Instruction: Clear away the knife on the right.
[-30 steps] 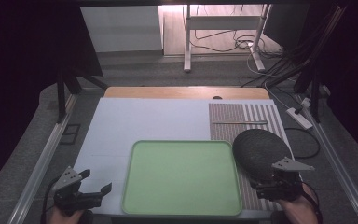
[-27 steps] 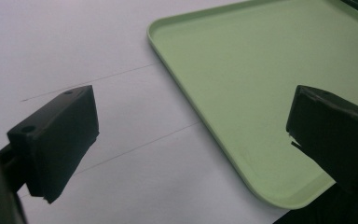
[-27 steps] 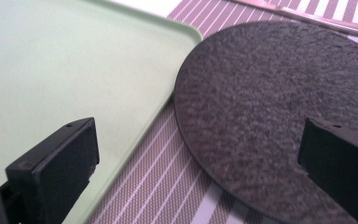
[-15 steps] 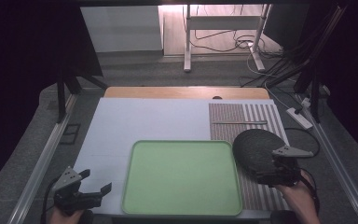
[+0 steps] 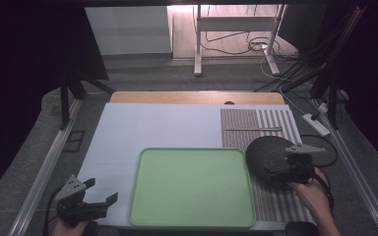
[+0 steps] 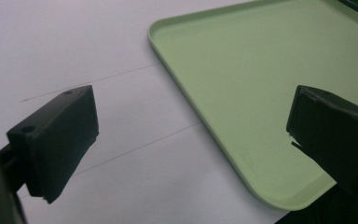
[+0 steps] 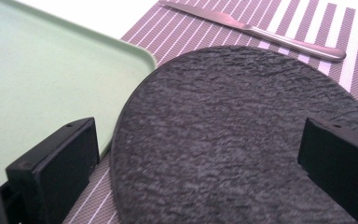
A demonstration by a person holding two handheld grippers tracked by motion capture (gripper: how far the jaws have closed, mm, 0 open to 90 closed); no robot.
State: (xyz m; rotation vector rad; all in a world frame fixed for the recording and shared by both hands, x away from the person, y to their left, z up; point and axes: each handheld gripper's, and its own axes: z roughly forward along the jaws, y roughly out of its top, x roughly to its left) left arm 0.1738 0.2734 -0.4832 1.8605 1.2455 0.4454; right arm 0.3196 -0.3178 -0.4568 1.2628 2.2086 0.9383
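Right gripper [image 5: 286,172], jaws spread, over the round dark slate plate [image 7: 233,135] lying just right of the pale green plastic tray [image 5: 192,187]; left gripper [image 5: 96,201] released, left of that tray.

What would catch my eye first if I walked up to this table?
Probably the big pale green tray lying bare at the near middle of the white table. Next, the round dark slate plate on the striped mat to its right, with the right gripper open just over it. A knife lies on the mat beyond the plate.
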